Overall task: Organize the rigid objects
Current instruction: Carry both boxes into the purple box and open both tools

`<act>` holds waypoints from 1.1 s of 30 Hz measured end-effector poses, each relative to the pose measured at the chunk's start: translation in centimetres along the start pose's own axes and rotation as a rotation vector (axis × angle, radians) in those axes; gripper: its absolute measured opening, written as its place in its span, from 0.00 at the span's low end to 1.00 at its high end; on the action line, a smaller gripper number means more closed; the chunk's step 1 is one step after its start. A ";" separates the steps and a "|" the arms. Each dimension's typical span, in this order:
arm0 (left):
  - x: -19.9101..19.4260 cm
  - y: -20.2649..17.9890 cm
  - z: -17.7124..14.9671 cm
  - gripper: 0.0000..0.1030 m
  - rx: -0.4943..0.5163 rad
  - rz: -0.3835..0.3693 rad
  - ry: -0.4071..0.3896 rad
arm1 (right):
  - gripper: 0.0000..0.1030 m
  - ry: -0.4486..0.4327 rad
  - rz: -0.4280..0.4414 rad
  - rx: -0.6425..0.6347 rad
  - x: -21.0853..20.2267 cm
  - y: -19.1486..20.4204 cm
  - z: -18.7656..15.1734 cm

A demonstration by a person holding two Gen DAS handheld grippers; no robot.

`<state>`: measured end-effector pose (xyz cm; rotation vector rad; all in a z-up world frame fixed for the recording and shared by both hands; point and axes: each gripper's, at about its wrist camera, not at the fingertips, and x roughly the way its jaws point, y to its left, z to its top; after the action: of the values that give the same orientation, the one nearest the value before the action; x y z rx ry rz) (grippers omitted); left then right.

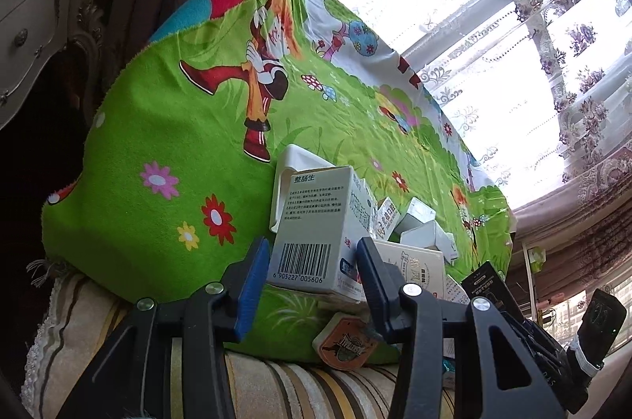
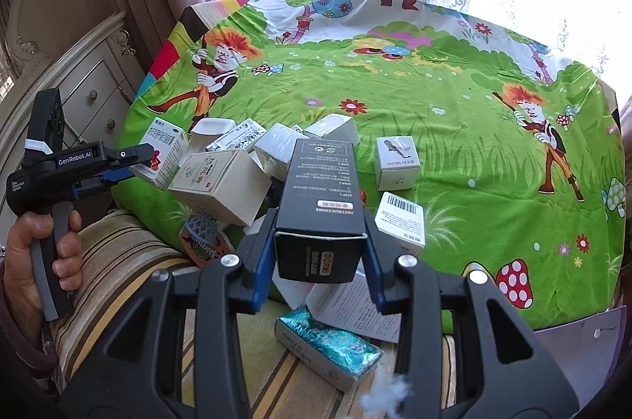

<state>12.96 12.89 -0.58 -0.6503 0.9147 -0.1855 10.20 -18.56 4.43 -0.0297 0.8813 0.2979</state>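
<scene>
My right gripper is shut on a long black box and holds it above the near edge of the green cartoon cloth. My left gripper is open, its jaws either side of a white medicine box with a barcode, not clamped. The left gripper also shows at the left of the right wrist view, beside that box. A cluster of white boxes lies behind. The black box also shows in the left wrist view.
A cream box sits near the cluster. A small white cube box and a barcode box lie to the right. A teal packet and a paper leaflet lie on the striped cushion. A white dresser stands left.
</scene>
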 end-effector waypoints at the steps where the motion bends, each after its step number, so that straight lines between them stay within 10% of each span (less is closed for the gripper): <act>1: -0.4 -0.3 -0.1 0.45 0.008 0.001 -0.008 | 0.42 -0.004 -0.002 0.003 -0.3 -0.1 -0.1; 15: -3.3 -8.9 -5.1 0.45 0.168 -0.107 0.013 | 0.42 -0.059 -0.062 0.084 -5.9 -3.3 -3.7; 33: 0.4 -21.6 -16.8 0.45 0.391 -0.268 0.290 | 0.42 -0.032 -0.288 0.288 -12.7 -12.6 -13.7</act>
<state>2.61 -11.92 4.66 -0.3826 1.0299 -0.6953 -4.38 -35.79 4.17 0.1140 0.8686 -0.0989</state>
